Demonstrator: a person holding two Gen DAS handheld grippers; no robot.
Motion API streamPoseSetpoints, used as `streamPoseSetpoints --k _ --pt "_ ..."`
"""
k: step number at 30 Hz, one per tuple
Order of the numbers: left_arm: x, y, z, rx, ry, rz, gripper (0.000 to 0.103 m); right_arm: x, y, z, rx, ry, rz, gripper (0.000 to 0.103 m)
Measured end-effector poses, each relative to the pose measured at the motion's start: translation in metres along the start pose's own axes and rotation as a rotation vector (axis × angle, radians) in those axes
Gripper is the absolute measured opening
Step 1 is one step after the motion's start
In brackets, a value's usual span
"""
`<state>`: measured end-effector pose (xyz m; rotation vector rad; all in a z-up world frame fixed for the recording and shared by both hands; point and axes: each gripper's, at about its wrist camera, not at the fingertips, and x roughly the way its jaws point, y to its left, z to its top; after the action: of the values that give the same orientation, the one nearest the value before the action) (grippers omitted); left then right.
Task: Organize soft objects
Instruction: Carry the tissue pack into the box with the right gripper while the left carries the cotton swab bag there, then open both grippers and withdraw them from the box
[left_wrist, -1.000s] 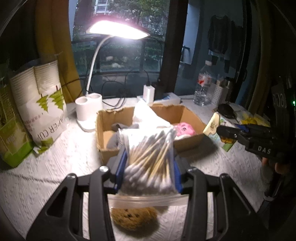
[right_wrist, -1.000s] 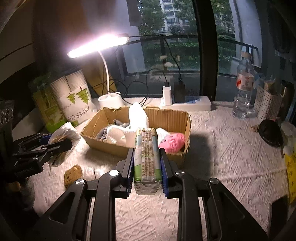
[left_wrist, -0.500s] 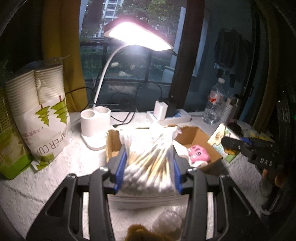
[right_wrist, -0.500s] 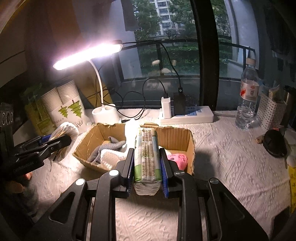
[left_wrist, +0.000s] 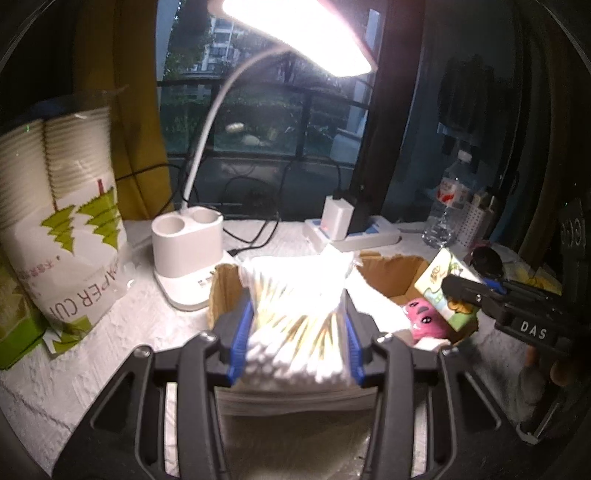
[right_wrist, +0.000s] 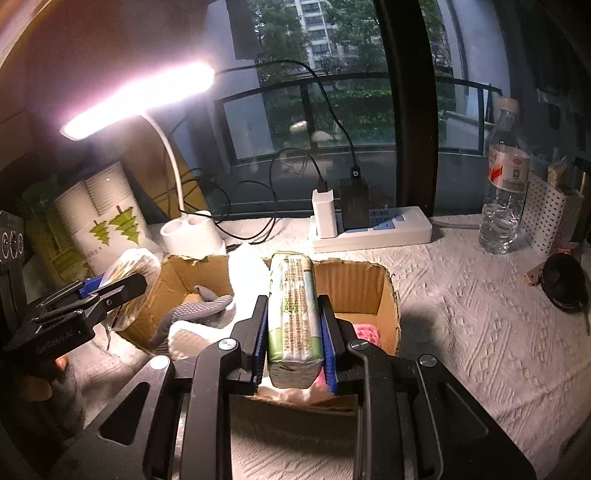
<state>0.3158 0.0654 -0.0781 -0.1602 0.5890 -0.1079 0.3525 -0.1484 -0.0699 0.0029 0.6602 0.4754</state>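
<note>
My left gripper (left_wrist: 295, 332) is shut on a clear bag of cotton swabs (left_wrist: 297, 325) and holds it over the left end of the cardboard box (left_wrist: 391, 273). My right gripper (right_wrist: 293, 325) is shut on a green tissue pack (right_wrist: 293, 306) and holds it over the box (right_wrist: 354, 288). The box holds a pink plush toy (left_wrist: 424, 323), a grey glove (right_wrist: 199, 310) and white soft items. The right gripper and its pack (left_wrist: 443, 288) show at the right of the left wrist view. The left gripper (right_wrist: 107, 291) shows at the left of the right wrist view.
A lit desk lamp (left_wrist: 188, 254) stands behind the box. A pack of paper cups (left_wrist: 62, 229) is at the left. A power strip (right_wrist: 369, 229), a water bottle (right_wrist: 504, 192) and a white perforated holder (right_wrist: 550, 218) line the back. A black round object (right_wrist: 565, 284) lies at the right.
Both grippers have moved forward and closer to the box, each with its item in it. The sponge below the left gripper has dropped out of view.
</note>
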Motion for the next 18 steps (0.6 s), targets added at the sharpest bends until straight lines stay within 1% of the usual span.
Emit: streamPoseSetpoints --k 4,5,6,7,8,9,18 --pt "0.012 0.001 -0.001 -0.01 0.039 0.01 0.047 0.012 0.0 -0.001 0.0 0.026 0.015 0.027" --pt "0.013 0.001 -0.001 -0.009 0.046 0.013 0.054 0.014 0.001 -0.002 -0.002 0.036 0.019 0.027" --pt "0.013 0.0 -0.002 -0.01 0.048 0.01 0.058 0.016 0.001 -0.002 -0.006 0.04 0.016 0.029" --pt "0.012 0.0 -0.002 -0.014 0.045 0.007 0.069 0.017 0.002 -0.003 -0.01 0.041 0.015 0.031" --pt "0.01 0.001 -0.002 -0.02 0.037 0.004 0.076 0.016 0.003 -0.003 -0.012 0.039 0.017 0.036" --pt "0.009 0.001 -0.001 -0.023 0.032 0.002 0.078 0.015 0.003 -0.003 -0.013 0.035 0.017 0.038" --pt "-0.013 -0.002 -0.001 -0.025 -0.007 0.016 0.078 -0.005 0.011 -0.003 -0.035 0.002 0.007 0.039"
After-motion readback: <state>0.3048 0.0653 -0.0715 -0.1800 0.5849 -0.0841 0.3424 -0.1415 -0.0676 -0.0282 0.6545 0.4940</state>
